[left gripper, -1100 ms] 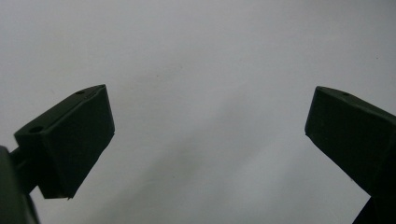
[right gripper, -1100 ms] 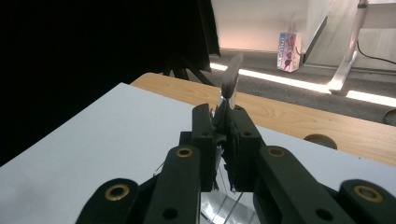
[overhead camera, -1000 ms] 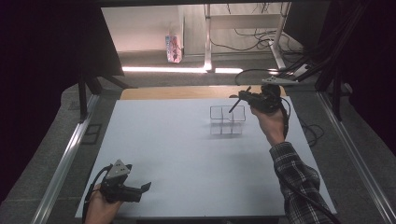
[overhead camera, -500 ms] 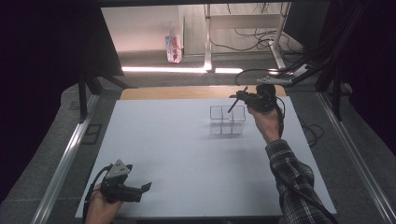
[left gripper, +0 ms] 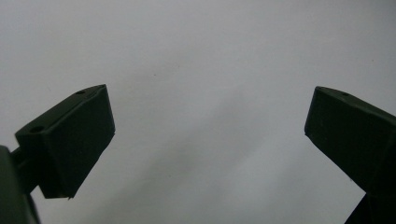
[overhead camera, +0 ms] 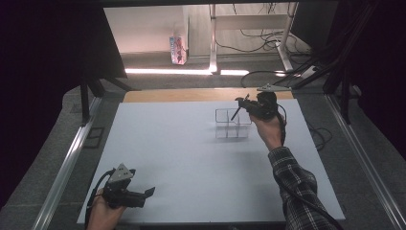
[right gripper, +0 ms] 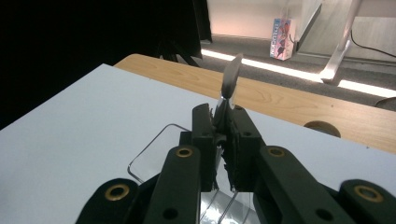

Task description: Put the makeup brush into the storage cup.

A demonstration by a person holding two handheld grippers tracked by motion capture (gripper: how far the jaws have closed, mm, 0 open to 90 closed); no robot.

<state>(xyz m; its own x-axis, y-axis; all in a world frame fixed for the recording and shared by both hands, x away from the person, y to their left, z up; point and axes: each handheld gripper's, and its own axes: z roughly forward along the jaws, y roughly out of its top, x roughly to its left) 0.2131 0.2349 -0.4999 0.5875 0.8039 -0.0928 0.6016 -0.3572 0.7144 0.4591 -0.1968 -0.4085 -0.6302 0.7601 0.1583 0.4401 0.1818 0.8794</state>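
Spoon (right gripper: 229, 77) above clear organizer (overhead camera: 232, 123)

The room is mostly dark. A bright strip of light (overhead camera: 167, 71) glows on the floor past the far edge of the table (overhead camera: 167, 143), and the white wall behind it is lit too. The table top looks pale grey and evenly lit, with soft shadows. The left and right sides of the high view are almost black. The left gripper view is soft and blurry. The right gripper view is sharp up close.
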